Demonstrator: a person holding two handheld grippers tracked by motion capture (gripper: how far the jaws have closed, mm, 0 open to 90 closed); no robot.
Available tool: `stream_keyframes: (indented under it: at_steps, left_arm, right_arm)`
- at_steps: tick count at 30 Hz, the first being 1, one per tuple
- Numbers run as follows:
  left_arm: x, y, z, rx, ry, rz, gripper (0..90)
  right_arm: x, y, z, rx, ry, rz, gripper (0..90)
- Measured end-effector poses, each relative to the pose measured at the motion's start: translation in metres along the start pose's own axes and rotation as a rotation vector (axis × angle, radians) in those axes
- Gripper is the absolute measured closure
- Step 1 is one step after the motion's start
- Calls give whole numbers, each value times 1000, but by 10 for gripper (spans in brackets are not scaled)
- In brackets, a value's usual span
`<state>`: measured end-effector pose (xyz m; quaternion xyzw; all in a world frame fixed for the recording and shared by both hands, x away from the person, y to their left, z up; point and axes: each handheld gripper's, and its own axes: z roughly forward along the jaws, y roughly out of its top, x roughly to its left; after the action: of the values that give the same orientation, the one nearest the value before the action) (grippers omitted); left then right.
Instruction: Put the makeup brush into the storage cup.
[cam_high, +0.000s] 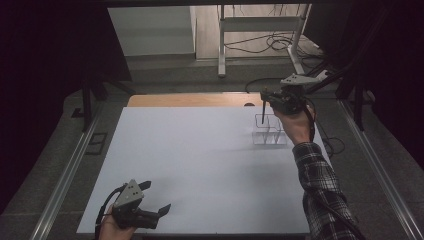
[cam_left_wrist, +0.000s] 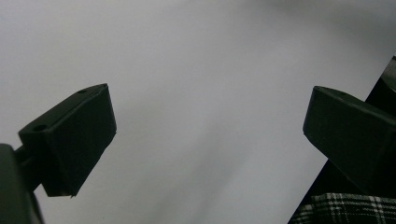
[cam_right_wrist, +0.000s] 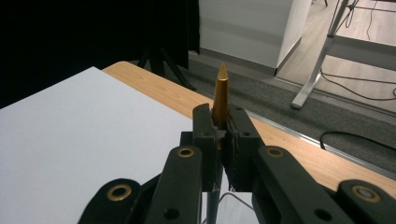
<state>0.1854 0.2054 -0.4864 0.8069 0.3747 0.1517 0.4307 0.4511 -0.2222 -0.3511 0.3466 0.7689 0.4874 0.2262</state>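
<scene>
My right gripper (cam_high: 265, 96) hangs over the far right of the white table top (cam_high: 190, 160), shut on a slim pen (cam_high: 263, 112). In the high view the pen points down into a clear compartment box (cam_high: 270, 132) standing on the table. The right gripper view shows the jaws of the right gripper (cam_right_wrist: 220, 119) pressed on the pen (cam_right_wrist: 220, 91), whose gold pointed end sticks out past them; its dark shaft runs down behind them toward the box's clear rim (cam_right_wrist: 236, 199). My left gripper (cam_high: 157, 196) rests near the front left edge, open and holding nothing (cam_left_wrist: 210, 130).
A wooden strip (cam_high: 190, 100) borders the far side of the white top. Beyond it are a grey floor, a white desk frame (cam_high: 222, 45) and loose cables (cam_high: 272, 42). Metal rails (cam_high: 65, 175) run along both sides. A plaid sleeve (cam_high: 322, 195) reaches in at the right.
</scene>
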Motion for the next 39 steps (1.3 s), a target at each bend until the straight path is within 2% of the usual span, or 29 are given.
stream_keyframes:
  at_steps: [18,39]
  left_arm:
    - [1,-2,-4,-9,6,-3,31]
    - [0,-2,-5,-12,10,-2,31]
  right_arm:
    - [-10,-12,14,7,-30,9,838]
    - [-12,-33,31,44,-36,6,837]
